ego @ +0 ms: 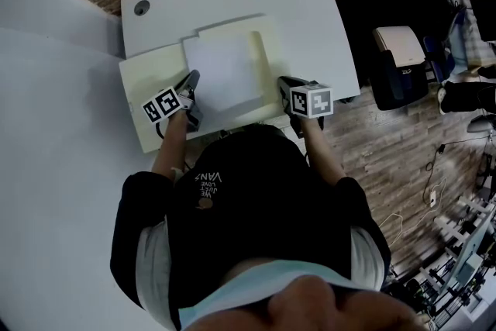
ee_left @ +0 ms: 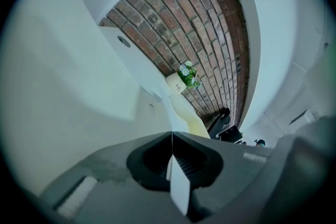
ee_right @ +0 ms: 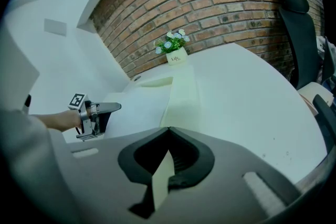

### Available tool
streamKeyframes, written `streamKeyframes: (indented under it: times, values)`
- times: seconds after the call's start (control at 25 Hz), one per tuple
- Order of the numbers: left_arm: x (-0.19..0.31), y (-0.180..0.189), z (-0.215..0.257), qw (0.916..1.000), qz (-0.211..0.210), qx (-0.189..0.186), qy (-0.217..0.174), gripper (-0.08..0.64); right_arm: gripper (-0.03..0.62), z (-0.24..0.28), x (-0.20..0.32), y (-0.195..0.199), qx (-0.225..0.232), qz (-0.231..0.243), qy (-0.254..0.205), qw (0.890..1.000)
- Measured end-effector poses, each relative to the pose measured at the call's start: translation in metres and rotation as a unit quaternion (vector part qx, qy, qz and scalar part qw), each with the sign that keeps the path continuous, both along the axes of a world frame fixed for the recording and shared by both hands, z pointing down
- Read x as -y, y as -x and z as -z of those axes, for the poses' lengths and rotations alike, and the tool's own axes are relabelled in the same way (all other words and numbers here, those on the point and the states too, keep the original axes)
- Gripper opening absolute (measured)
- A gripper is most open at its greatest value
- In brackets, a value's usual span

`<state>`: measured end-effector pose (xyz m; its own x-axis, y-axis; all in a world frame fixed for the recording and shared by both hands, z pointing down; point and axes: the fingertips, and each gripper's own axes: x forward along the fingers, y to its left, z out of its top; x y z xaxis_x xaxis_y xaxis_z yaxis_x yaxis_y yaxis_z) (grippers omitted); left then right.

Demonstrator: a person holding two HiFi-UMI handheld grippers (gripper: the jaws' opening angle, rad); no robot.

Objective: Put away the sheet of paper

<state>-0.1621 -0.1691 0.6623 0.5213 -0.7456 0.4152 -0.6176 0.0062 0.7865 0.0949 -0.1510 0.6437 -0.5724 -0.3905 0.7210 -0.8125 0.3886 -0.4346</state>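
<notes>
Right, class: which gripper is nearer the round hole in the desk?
Left. The left gripper, shut on the sheet of paper, is at the sheet's left edge, on the side of the hole. The right gripper, shut on the folder, is across the sheet, farther off.

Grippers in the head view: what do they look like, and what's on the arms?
The left gripper and right gripper each have dark grey jaws and a white cube with black square markers. The person wears a black top with pale short sleeves.
</notes>
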Motion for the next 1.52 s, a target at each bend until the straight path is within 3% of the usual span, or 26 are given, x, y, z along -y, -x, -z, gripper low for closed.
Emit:
streamKeyframes:
  times: [1.52]
  values:
    - [0.022, -0.064, -0.012, 0.9982, 0.001, -0.055, 0.023, 0.000, -0.002, -0.001, -0.001, 0.001, 0.007, 0.011, 0.006, 1.000]
